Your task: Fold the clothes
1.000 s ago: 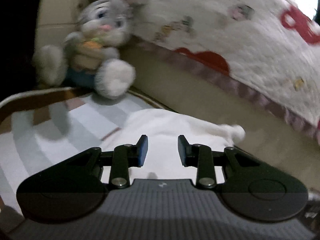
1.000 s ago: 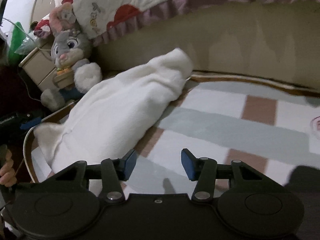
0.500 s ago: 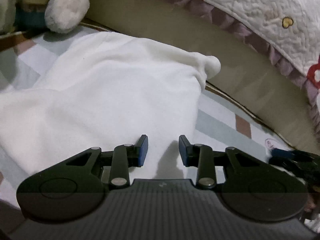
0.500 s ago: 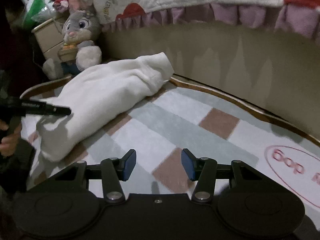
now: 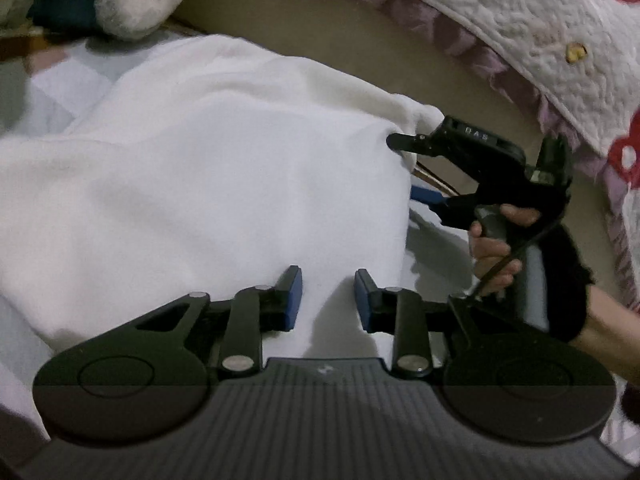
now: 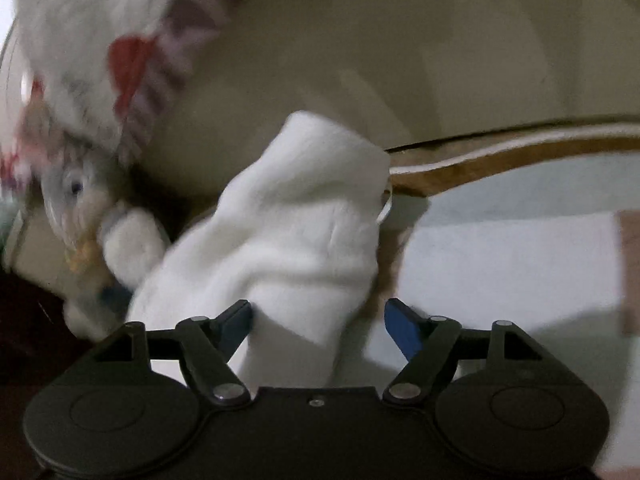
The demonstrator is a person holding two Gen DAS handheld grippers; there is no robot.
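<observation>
white fleece garment (image 5: 208, 184) on checked mat (image 6: 500, 256), right gripper (image 6: 318, 320) fingers spread around its end

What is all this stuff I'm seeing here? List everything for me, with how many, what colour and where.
Soft fleecy white garment: one, white, spread on the rug, its far end by the bed's side.
Checked rug: one, pale grey-blue, white and pinkish-brown squares with a brown border, under the garment.
Grey plush rabbit toy: one, grey and white, beyond the garment, blurred.
Quilted bedspread: one, white with red patches and a mauve frill, hanging over the beige bed side.
Left hand-held gripper: one, black with blue pads, open over the garment.
Right hand-held gripper: one, black with blue pads, open around the garment's end.
Hand: one, holding the right gripper's handle.
</observation>
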